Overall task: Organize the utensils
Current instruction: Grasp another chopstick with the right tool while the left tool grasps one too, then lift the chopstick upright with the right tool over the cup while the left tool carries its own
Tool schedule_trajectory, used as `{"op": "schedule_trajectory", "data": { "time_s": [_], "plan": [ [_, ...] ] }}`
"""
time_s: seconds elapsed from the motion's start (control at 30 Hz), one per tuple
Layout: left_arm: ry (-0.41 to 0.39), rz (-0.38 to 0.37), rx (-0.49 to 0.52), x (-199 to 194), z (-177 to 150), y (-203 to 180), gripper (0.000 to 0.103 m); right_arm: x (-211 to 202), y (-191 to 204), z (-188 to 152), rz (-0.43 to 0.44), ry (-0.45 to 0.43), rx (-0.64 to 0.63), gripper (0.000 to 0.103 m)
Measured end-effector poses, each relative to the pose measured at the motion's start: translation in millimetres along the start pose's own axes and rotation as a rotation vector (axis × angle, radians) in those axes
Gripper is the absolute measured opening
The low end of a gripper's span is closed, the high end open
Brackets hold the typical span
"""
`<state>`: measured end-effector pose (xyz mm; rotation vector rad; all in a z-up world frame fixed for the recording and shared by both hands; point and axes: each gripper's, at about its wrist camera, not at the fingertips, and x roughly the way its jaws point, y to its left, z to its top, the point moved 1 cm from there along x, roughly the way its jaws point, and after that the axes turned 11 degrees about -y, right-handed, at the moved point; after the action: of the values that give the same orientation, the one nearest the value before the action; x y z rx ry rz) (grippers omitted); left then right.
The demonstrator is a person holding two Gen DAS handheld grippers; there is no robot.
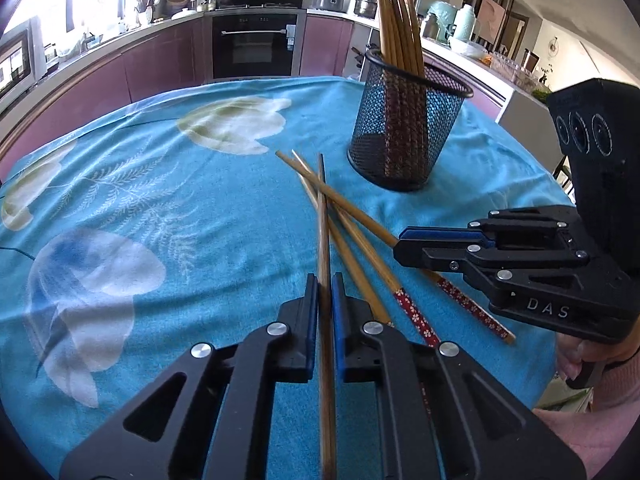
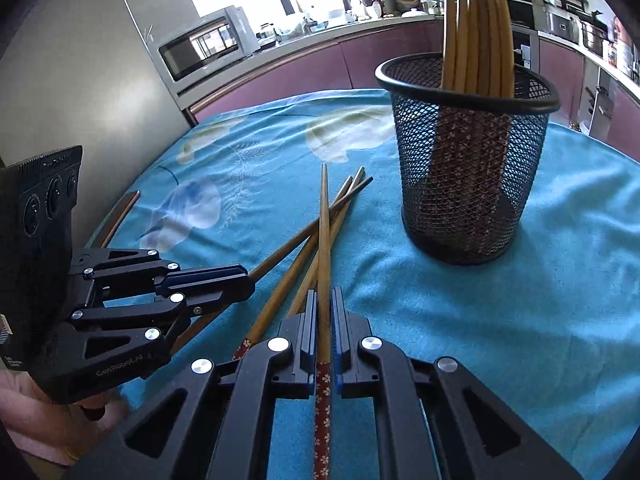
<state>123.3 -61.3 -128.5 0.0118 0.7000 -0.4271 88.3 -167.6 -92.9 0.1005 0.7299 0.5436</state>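
A black mesh cup (image 1: 408, 132) (image 2: 468, 168) stands on the blue flowered tablecloth (image 1: 160, 200) and holds several upright wooden chopsticks (image 1: 396, 16). In front of it several loose chopsticks lie crossed. My left gripper (image 1: 324, 280) (image 2: 246, 280) is shut on a plain dark chopstick (image 1: 322, 208) (image 2: 288, 246). From the right, my right gripper (image 2: 324, 294) (image 1: 398, 242) is shut on a chopstick with a red floral handle (image 2: 325, 220) (image 1: 360, 216). Two more chopsticks (image 1: 360, 260) lie between the grippers, touching the held ones.
The table's far edge meets purple kitchen cabinets with an oven (image 1: 256, 44). A microwave (image 2: 204, 46) sits on the counter at the left. A hand in a pink sleeve (image 1: 600, 380) holds the right gripper's handle. Open cloth lies left of the chopsticks.
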Motion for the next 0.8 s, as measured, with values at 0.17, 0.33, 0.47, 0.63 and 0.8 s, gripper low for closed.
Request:
{"op": "schedule_trajectory", "data": {
  "time_s": [0.17, 0.33, 0.47, 0.63, 0.8],
  "plan": [
    [0.008, 0.000, 0.013, 4.7, 2.6, 1.2, 0.009, 8.4, 1.5, 4.4, -0.018, 0.016, -0.020, 0.009],
    [0.023, 0.009, 0.032, 14.8, 7.5, 1.8, 0.013, 19.4, 1.2, 10.6, -0.026, 0.023, -0.031, 0.009],
    [0.028, 0.006, 0.042, 24.1, 15.3, 0.5, 0.015, 24.1, 0.8, 14.2, -0.028, 0.023, -0.037, 0.008],
    [0.034, 0.011, 0.039, 30.3, 21.8, -2.4, 0.009, 19.9, -3.3, 14.8, -0.027, 0.004, -0.019, 0.006],
    [0.023, 0.005, 0.020, 25.5, 23.4, -2.9, 0.008, 5.4, -3.7, 16.6, -0.013, -0.038, -0.015, 0.006]
  ]
}}
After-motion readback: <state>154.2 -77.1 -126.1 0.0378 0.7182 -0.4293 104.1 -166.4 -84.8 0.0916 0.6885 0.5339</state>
